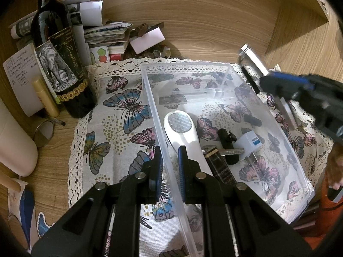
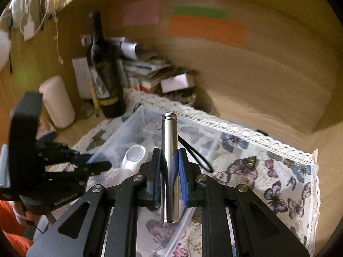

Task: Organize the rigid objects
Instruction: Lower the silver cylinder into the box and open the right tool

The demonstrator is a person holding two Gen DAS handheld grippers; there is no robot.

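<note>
A clear plastic box [image 1: 298, 156] stands on a butterfly cloth [image 1: 120, 115]. Inside lie a white handled device [image 1: 182, 128], a black case [image 1: 220, 169], a black cylinder [image 1: 227, 147] and a small white box [image 1: 249, 142]. My left gripper [image 1: 170, 160] is shut on the box's left wall [image 1: 158, 115], one finger inside, one outside. My right gripper [image 2: 169, 167] is shut on a silver metal tube [image 2: 169, 160] with a black cord, held above the box's right side; the tube also shows in the left wrist view [image 1: 256, 61]. The box shows in the right wrist view too [image 2: 111, 141].
A dark wine bottle [image 1: 62, 64], a gold tube [image 1: 45, 97], a white cylinder [image 1: 15, 145], a small round mirror [image 1: 44, 133] and a pile of papers and boxes [image 1: 111, 36] crowd the back left. Wooden walls [image 1: 214, 25] enclose the desk.
</note>
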